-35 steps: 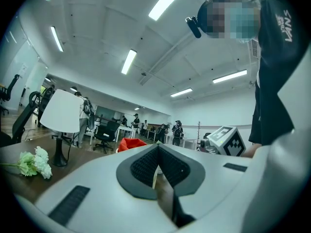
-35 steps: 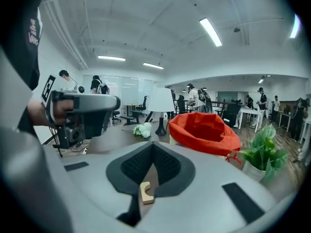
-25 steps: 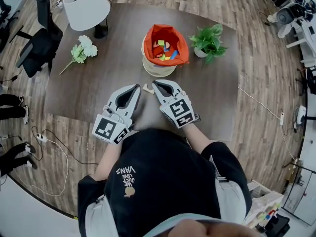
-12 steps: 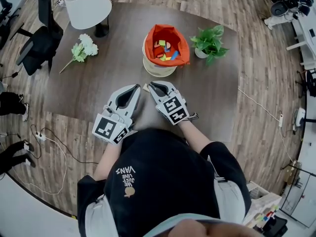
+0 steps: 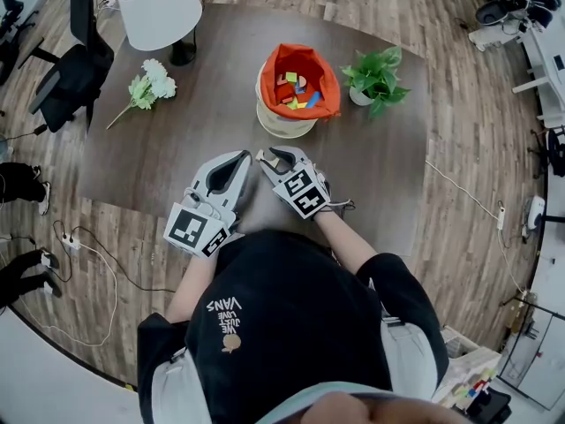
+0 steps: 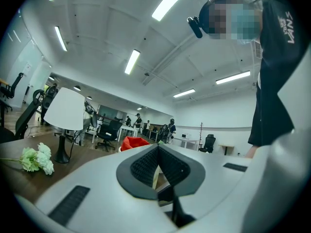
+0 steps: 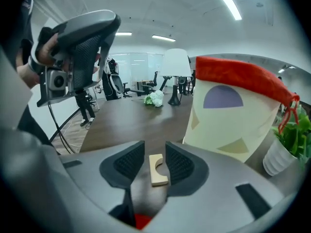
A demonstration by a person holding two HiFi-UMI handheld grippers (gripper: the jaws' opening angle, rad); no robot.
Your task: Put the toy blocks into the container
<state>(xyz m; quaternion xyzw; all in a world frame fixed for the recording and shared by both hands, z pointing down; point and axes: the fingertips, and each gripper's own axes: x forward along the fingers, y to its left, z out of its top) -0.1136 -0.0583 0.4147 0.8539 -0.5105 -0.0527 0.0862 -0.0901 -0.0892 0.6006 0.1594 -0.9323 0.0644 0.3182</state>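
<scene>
**Head view:** Most of the job looks done. Several coloured blocks (image 5: 296, 91) already sit inside the red-lined container (image 5: 284, 125) at the far side of the tabletop (image 5: 388, 175). As far as this view shows, only one pale arch block (image 5: 262, 155) is left outside. It lies on the tabletop just short of the container, at the tips of your right gripper (image 5: 272, 156). Your left gripper (image 5: 242, 159) rests just beside it, angled toward the same spot.

**Left gripper view:** Your left gripper (image 6: 156, 152) has its ribbed pads closed together and nothing held between them. It is playing no part in the pick. The container's red top shows just beyond its tips.

**Right gripper view:** Your right gripper (image 7: 154, 161) is opening its jaws, and the arch block (image 7: 158, 169) lies flat on the tabletop between them. It sits nearer the right-hand pad, with a visible gap on the other side, so you don't have hold of it. The container (image 7: 228, 125) stands close ahead and to the right. What remains, by my reading, is to close on this block, lift it over the rim and drop it in.
</scene>
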